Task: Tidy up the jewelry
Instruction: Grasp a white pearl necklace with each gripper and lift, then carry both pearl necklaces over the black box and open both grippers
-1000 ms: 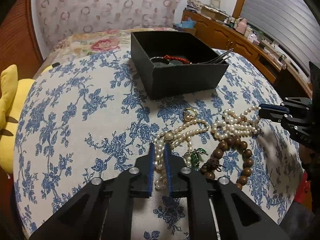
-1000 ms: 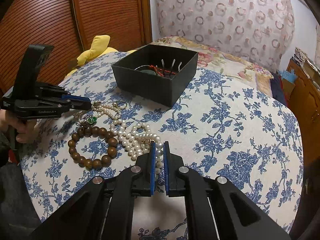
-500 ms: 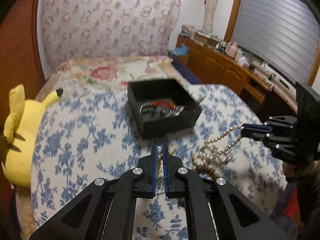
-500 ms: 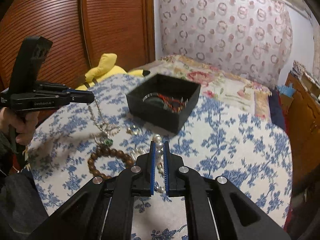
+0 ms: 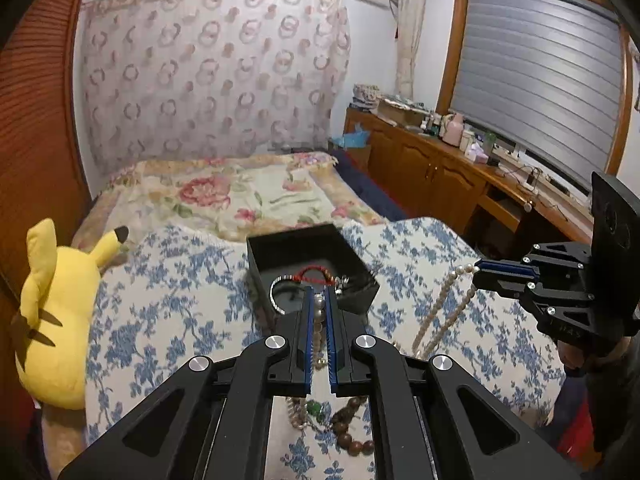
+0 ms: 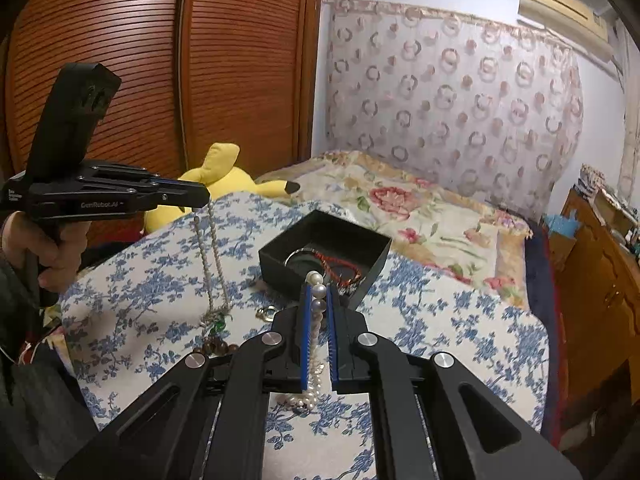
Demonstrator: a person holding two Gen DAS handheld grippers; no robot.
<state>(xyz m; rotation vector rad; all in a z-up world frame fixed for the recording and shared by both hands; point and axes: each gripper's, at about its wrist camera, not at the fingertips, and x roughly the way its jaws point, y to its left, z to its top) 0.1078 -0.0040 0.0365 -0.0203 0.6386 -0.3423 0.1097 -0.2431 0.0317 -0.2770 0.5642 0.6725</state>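
My left gripper [image 5: 319, 300] is shut on a pearl necklace [image 5: 318, 332] that hangs down toward the cloth; it also shows in the right wrist view [image 6: 212, 260], hanging from the left gripper [image 6: 202, 200]. My right gripper [image 6: 319, 292] is shut on a second pearl necklace [image 6: 316, 360], seen in the left wrist view [image 5: 440, 308] dangling from the right gripper [image 5: 478, 270]. Both are raised above the table. A black open box [image 5: 312, 264] [image 6: 324, 256] holds a red bracelet [image 5: 316, 276] and a bangle. A wooden bead bracelet [image 5: 352, 432] and a green pendant [image 5: 314, 406] lie below.
The table [image 5: 168, 300] has a blue floral cloth. A yellow plush toy [image 5: 52, 320] sits at its left edge. A gold ring [image 6: 264, 313] lies on the cloth near the box. A bed [image 5: 224, 196] lies behind, a wooden cabinet [image 5: 440, 176] to the right.
Both grippers have lifted from the table, each pulling up its pearl necklace. The strands now hang in the air, and the wooden bracelet stays on the cloth.
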